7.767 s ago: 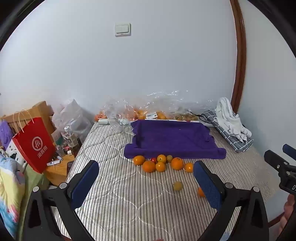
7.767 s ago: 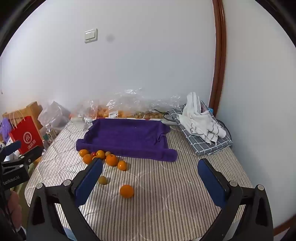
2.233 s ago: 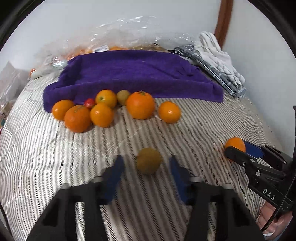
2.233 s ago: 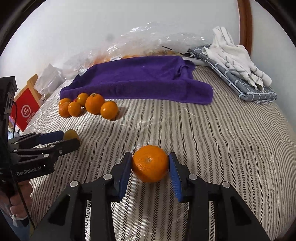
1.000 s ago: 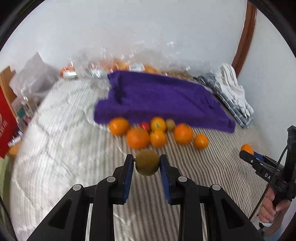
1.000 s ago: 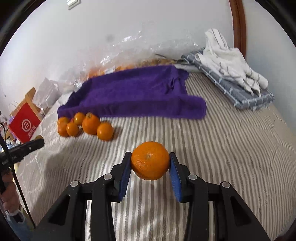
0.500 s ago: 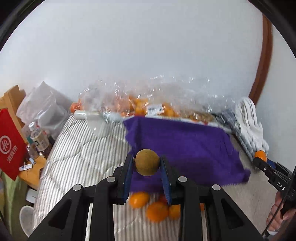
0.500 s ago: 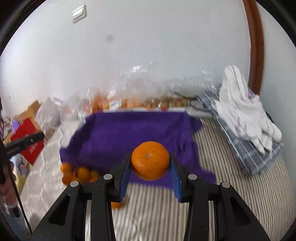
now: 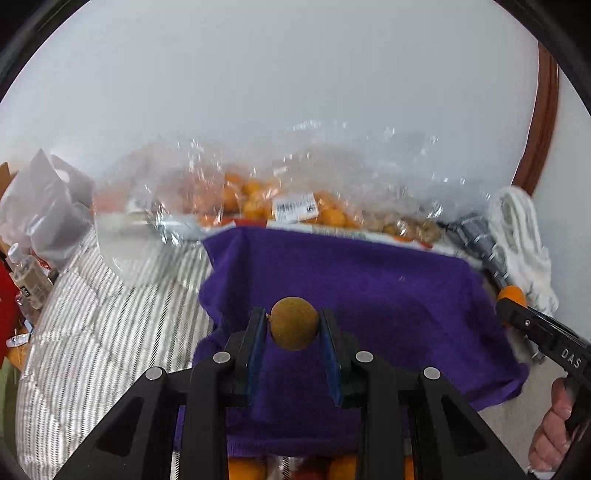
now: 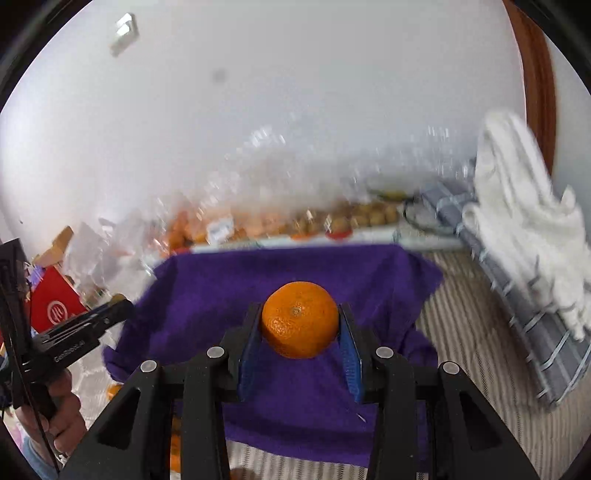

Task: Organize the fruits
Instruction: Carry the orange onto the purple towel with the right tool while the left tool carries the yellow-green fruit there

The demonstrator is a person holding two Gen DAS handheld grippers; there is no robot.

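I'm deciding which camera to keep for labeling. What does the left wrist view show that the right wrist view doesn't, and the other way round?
Only the left wrist view shows the brownish-green fruit clearly, clamped in the left gripper, plus a plastic bottle. Only the right wrist view shows the wall switch and the orange close up in the right gripper. Both show the purple towel, the bagged fruit by the wall, the white cloth and the striped bedding.

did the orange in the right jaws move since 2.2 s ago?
Yes. The orange was on the striped bedding, short of the purple towel; now the right gripper holds it lifted and forward, over the towel.
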